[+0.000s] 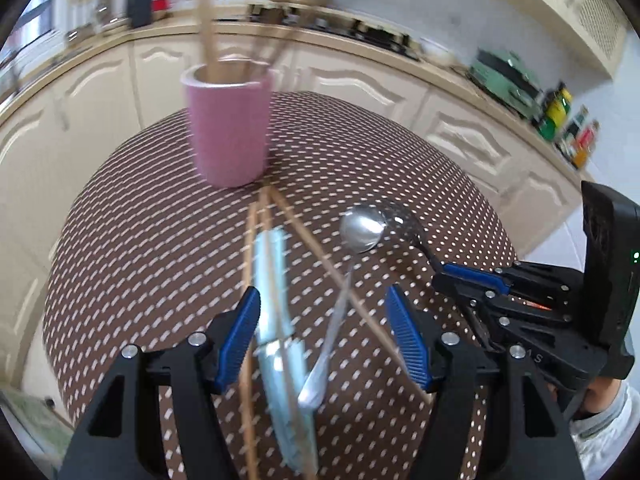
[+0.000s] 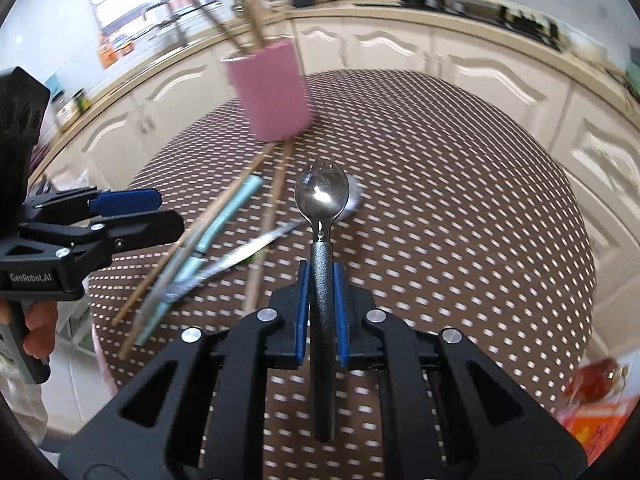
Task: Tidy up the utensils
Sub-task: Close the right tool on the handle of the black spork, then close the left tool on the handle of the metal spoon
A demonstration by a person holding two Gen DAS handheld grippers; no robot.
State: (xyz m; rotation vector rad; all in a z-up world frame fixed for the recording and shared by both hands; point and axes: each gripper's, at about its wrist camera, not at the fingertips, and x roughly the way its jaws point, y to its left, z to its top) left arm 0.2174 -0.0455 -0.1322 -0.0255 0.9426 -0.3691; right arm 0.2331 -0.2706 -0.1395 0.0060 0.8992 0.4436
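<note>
Spork (image 2: 322,192) of polished steel, its round bowl ending in short tines and its rough black handle running back between the blue ribbed pads, sits clamped in the right gripper (image 2: 321,280), lifted above the table (image 2: 460,200). The table is round and covered in a brown woven cloth with rows of small pale dashes. The left gripper (image 1: 324,320) hangs released, its jaws standing wide apart over the pile of loose utensils with nothing pressed between the blue pads.

Below it lie a shiny steel spoon (image 1: 362,232) with a slim flat handle, a pale mint-green knife (image 1: 276,280) with a smooth long handle and a steel blade, and several thin wooden chopsticks (image 1: 320,256) crossing over one another. Spoon, knife and chopsticks overlap in a loose fan near the table's middle.

Beyond them stands a matte pink cylindrical holder (image 1: 228,128) with a pale inner rim, upright on the cloth, holding several wooden sticks (image 1: 208,32) that lean out of its mouth. The chopstick tips on the table reach close to its base. Cream panelled cabinets (image 1: 360,84) curve around behind.
</note>
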